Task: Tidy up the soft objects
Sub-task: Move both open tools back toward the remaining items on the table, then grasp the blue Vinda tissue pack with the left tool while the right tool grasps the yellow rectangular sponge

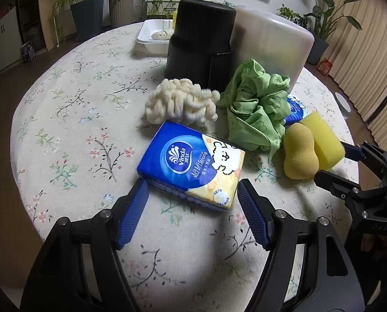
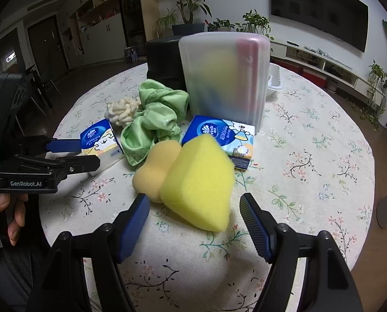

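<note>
Left gripper (image 1: 191, 195): jaws apart, flanking glossy blue tissue pack (image 1: 191, 161), not pressing.
Right gripper (image 2: 193, 208): jaws apart around porous yellow wedge sponge (image 2: 198, 182).
Tissue packs: two.
Sponges: two, one gourd-shaped (image 2: 154, 171).
Cloth (image 2: 157, 119): crumpled green, mid-table.

A dim living room surrounds a round bench (image 1: 63, 109) covered in a cream floral cloth. Potted plants (image 1: 86, 2) line a pale wall beneath a dark wall-mounted screen (image 2: 321, 10), with beige curtains (image 1: 370, 39) at the right. White cabinets (image 2: 100, 33) and a low shelf unit (image 2: 331, 65) stand on brown flooring.
</note>
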`<state>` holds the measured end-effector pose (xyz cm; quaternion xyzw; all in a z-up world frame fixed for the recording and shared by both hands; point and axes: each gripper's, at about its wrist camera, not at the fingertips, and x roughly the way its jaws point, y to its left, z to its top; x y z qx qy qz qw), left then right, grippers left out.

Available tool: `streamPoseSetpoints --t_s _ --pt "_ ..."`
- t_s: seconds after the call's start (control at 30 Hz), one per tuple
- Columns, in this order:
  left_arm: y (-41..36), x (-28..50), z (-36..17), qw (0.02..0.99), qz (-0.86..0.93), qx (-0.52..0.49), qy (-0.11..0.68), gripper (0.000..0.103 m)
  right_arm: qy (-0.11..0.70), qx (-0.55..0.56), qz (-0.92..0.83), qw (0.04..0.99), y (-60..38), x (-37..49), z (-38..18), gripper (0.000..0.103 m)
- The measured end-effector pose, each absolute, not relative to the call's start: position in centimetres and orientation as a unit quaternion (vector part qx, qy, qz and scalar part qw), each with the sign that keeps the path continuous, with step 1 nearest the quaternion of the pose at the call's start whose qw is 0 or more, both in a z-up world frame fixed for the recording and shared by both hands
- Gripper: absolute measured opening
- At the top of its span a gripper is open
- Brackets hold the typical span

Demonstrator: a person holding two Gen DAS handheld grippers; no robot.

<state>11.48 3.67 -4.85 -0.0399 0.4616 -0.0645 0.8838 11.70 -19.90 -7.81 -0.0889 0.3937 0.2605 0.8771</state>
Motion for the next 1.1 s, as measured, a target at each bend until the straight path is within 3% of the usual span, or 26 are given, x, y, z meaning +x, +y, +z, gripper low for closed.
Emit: streamPoseSetpoints --t_s 0.2,0.5,0.63,1.1 --pt "3.7 12.1 -4.4 0.890 -0.063 -0.030 0.450 0.071 0.389 -0.089 0.267 0.878 -20.0 12.1 -8.0 0.074" --pt "2.2 13.7 -5.6 0.882 -0.058 0.018 0.466 0.081 0.382 -0.097 0.283 0.874 -19.5 11.9 -8.1 0.055" --pt "2.4 13.9 -5.6 0.887 -0.064 0.004 0.457 0.081 0.382 -0.090 0.288 0.874 -19.7 11.8 -8.1 0.049" --pt "2.1 14.6 -5.8 0.888 -0.024 0.006 0.460 0.086 0.383 -0.084 0.292 0.873 -19.9 11.8 -8.1 0.048"
